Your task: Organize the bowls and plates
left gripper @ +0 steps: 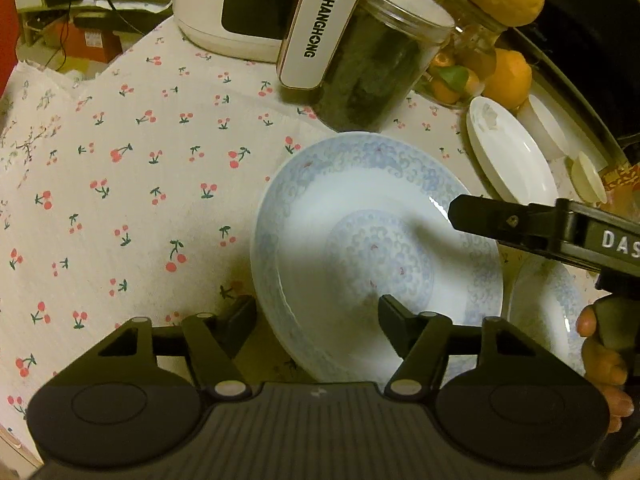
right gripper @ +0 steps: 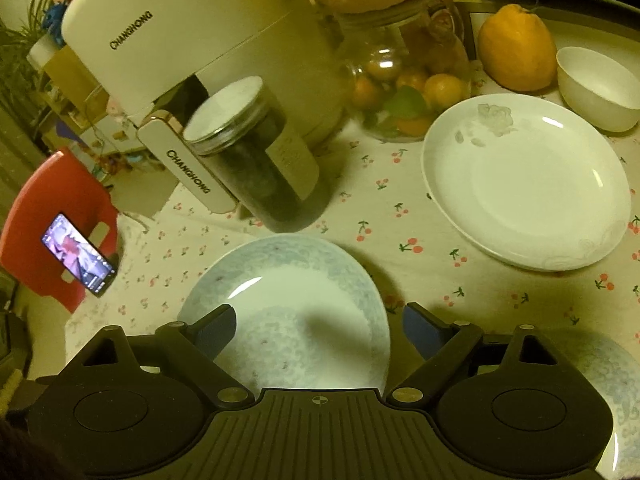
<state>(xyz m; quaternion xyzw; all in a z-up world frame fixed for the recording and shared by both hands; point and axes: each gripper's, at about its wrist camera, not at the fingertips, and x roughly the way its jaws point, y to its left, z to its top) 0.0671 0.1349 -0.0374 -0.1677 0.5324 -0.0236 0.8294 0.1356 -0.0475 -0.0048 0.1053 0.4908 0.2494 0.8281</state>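
A blue-patterned plate [left gripper: 376, 248] lies on the cherry-print tablecloth; it also shows in the right wrist view [right gripper: 288, 312]. My left gripper [left gripper: 316, 320] is open, its fingers straddling the plate's near left rim. My right gripper [right gripper: 316, 332] is open, its fingers straddling the plate's right rim; its finger [left gripper: 480, 220] reaches over the plate in the left wrist view. A second blue-patterned plate [left gripper: 544, 316] [right gripper: 612, 384] lies to the right. A plain white plate [right gripper: 528, 184] [left gripper: 512, 156] and a white bowl [right gripper: 596, 88] sit farther back.
A white Changhong appliance [right gripper: 192, 40] and a dark-filled jar [right gripper: 248, 156] stand behind the plate. A glass jar of small oranges [right gripper: 404, 92] and a large orange fruit [right gripper: 516, 52] stand at the back. A red chair with a phone [right gripper: 76, 256] is left of the table.
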